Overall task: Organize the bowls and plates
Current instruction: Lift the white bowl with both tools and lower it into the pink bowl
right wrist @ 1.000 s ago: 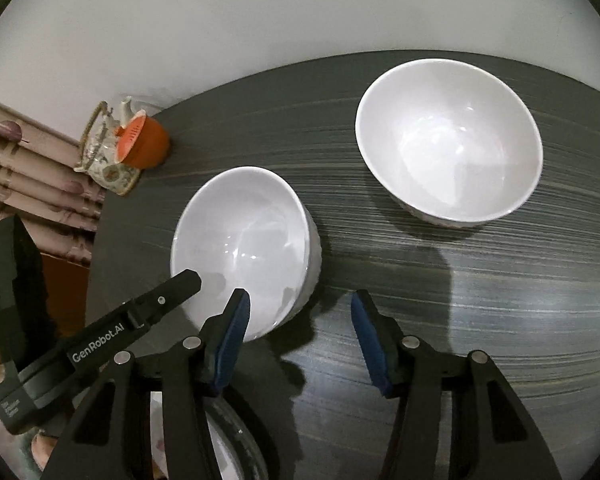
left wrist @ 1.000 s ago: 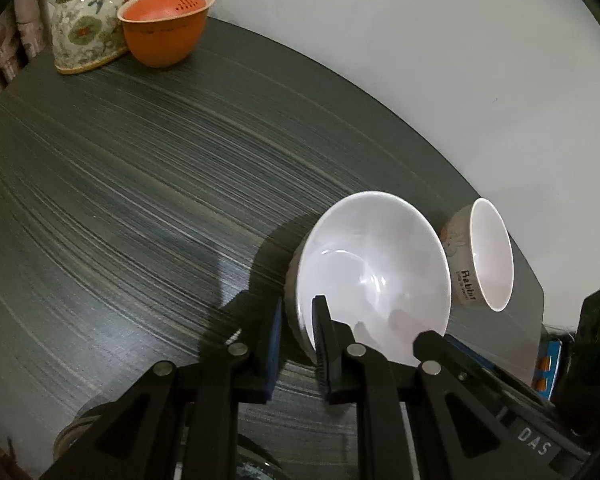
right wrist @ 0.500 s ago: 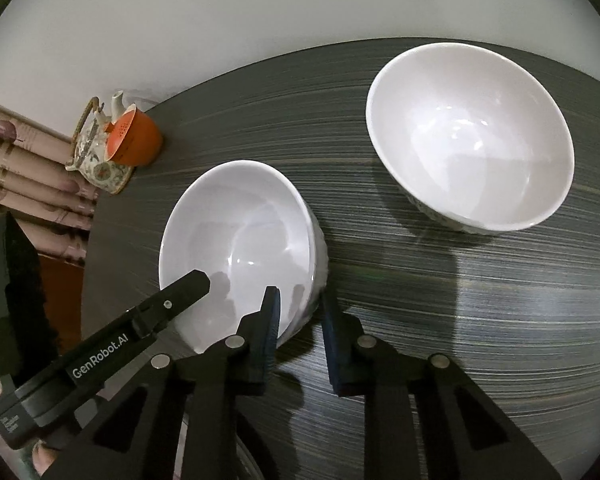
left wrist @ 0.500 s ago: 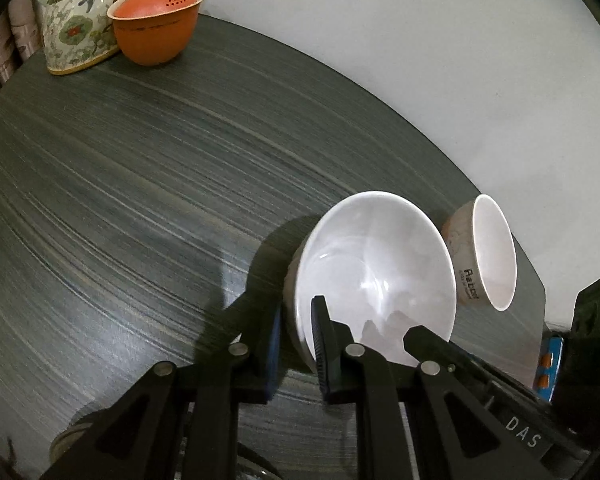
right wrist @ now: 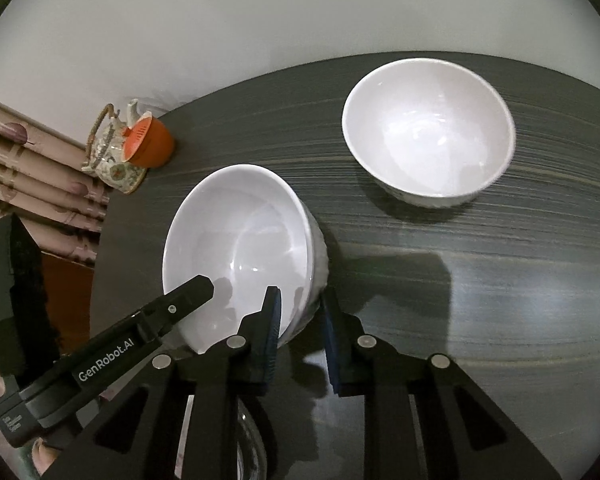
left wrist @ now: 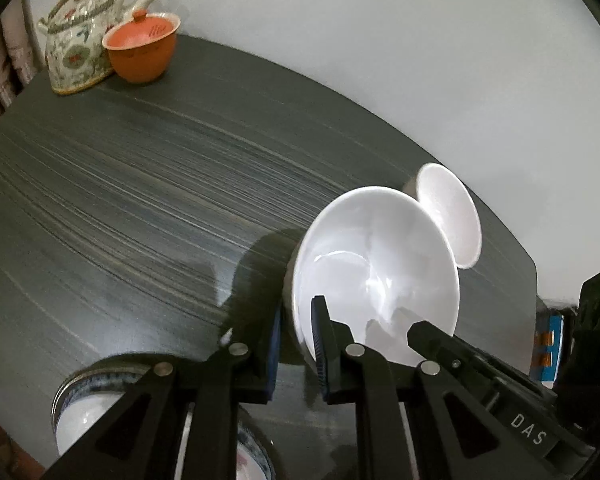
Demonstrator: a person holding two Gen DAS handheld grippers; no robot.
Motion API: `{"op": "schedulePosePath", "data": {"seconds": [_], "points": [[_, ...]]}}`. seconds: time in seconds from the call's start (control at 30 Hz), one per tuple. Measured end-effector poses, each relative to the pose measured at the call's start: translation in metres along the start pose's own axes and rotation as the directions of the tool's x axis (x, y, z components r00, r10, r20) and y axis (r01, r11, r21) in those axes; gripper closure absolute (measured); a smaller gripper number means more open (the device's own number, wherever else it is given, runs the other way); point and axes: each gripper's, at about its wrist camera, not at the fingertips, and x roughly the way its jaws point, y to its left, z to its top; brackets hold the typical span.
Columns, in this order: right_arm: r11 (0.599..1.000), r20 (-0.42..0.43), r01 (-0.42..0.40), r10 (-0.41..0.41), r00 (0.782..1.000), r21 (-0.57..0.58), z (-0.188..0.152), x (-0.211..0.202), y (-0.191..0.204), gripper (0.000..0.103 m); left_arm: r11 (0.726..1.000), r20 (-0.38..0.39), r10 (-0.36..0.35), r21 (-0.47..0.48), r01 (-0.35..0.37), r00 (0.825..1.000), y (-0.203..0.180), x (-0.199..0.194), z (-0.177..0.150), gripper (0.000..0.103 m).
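Observation:
A white bowl (left wrist: 374,264) (right wrist: 240,256) is held above the dark round table (left wrist: 140,200), tilted. My left gripper (left wrist: 296,344) is shut on its near rim, one finger inside and one outside. My right gripper (right wrist: 300,328) is shut on the rim at the opposite side. The left gripper's finger also shows in the right wrist view (right wrist: 188,296) inside the bowl. A second white bowl (right wrist: 428,132) stands upright on the table at the far right; it shows behind the held bowl in the left wrist view (left wrist: 448,216).
A patterned teapot (left wrist: 80,56) and an orange lidded cup (left wrist: 142,52) stand at the table's far left edge. A blue-rimmed dish (left wrist: 84,404) lies near the front edge under my left gripper. A white wall is behind the table.
My right gripper has closed on the bowl's rim. The bowl, held by both grippers, has risen and tilted, now overlapping the second bowl in the left wrist view.

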Motion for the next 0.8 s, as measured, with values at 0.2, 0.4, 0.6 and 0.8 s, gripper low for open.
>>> {"op": "schedulePosePath", "data": {"seconds": [0.2, 0.4, 0.6, 0.8], "points": [[1.000, 0.027, -0.011, 0.010, 1.000, 0.005, -0.017, -0.029, -0.002, 0.084, 0.999, 0.011, 0.002, 0.032, -0.002, 1.000, -0.018, -0.025, -0.022, 0.088], [1.000, 0.067, -0.015, 0.015, 0.998, 0.004, -0.034, -0.063, -0.006, 0.084, 0.998, 0.026, -0.007, 0.056, 0.006, 1.000, -0.037, -0.050, -0.048, 0.088], [1.000, 0.101, -0.019, 0.017, 0.995, 0.014, -0.059, -0.099, -0.015, 0.084, 0.996, 0.036, -0.022, 0.087, 0.018, 0.999, -0.055, -0.076, -0.075, 0.088], [0.999, 0.121, -0.018, 0.015, 0.993, 0.029, -0.090, -0.125, -0.023, 0.084, 0.991, 0.030, -0.027, 0.128, 0.023, 0.999, -0.076, -0.095, -0.109, 0.088]]}}
